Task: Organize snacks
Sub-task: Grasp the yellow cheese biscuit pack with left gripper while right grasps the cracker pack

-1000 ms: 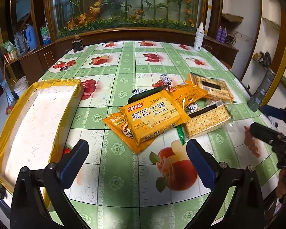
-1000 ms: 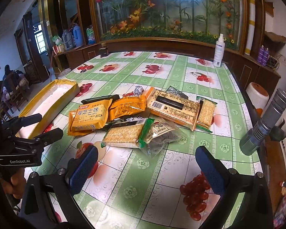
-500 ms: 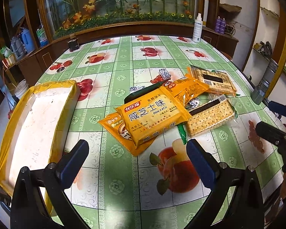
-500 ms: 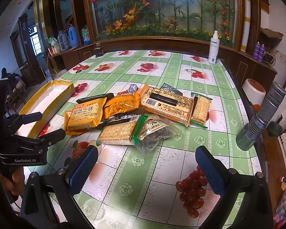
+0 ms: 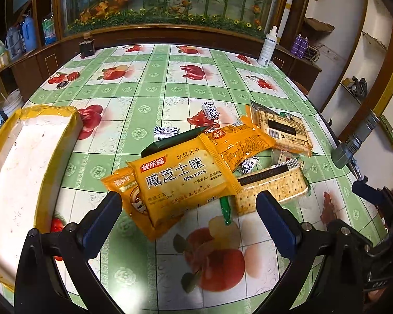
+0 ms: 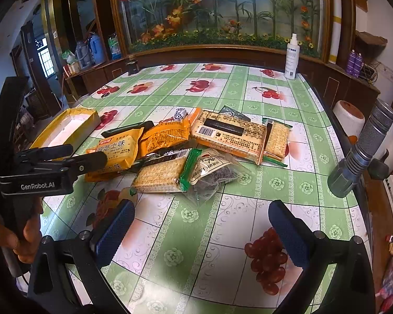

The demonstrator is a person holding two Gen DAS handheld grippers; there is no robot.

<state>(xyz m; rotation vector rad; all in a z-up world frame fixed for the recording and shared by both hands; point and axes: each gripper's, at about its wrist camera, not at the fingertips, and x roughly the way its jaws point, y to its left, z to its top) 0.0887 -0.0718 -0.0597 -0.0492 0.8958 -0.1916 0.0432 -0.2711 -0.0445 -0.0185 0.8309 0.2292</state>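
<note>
Both grippers gape empty: the left gripper [image 5: 187, 209] frames the yellow biscuit pack [image 5: 182, 183], which partly hides an orange packet [image 5: 118, 183]; the right gripper [image 6: 200, 217] hangs short of the pile.

I see a white spray bottle [image 6: 292, 56] on the fruit-print tabletop [image 6: 249, 99], a flashlight [image 6: 361, 151] at right.

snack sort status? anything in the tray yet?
Done: nothing. The yellow tray shows only its bare white floor. In hand: nothing; the left gripper is open, aimed at the orange biscuit pack on top of the pile, and the right gripper is open over bare tablecloth. Left: the whole pile, including the cracker pack, the long barcode pack and small wrapped candies.
</note>
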